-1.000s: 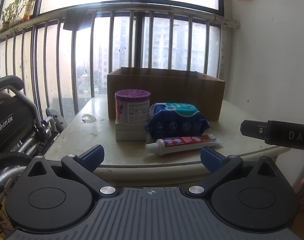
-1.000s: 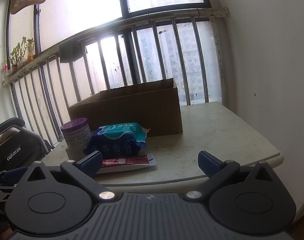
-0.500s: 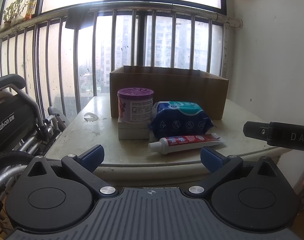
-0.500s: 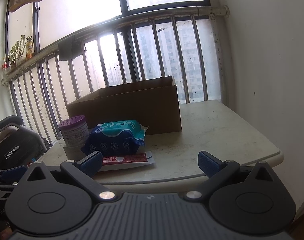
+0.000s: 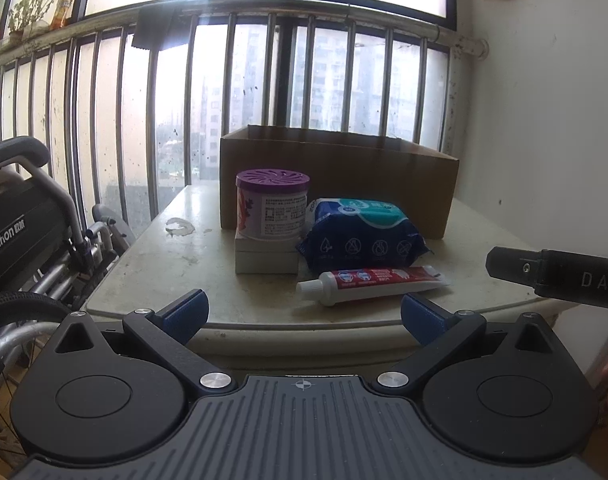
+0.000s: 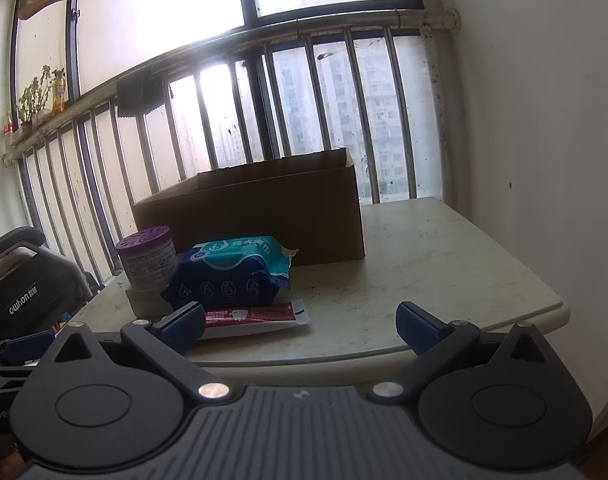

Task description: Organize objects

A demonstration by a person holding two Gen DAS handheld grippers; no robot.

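On the pale table [image 5: 176, 268] an open cardboard box [image 5: 339, 184] stands at the back. In front of it a purple-lidded canister [image 5: 272, 208] rests on a white box [image 5: 266, 260]. Beside them lie a blue wipes pack [image 5: 361, 236] and a red-and-white toothpaste tube [image 5: 371, 284]. My left gripper [image 5: 304, 314] is open, short of the table's front edge, nothing between its fingers. My right gripper [image 6: 300, 326] is open too, near the front edge, facing the tube [image 6: 252, 316], wipes pack [image 6: 232, 276], canister [image 6: 148, 258] and box [image 6: 256, 212].
A folded wheelchair [image 5: 28, 236] stands left of the table. Window bars [image 5: 264, 80] run behind the box and a white wall [image 5: 551, 120] closes the right side. The right gripper's black body [image 5: 559, 276] shows at the right of the left wrist view.
Both grippers have crept a little closer to the table and risen slightly; the objects appear a bit nearer. Nothing on the table has moved.
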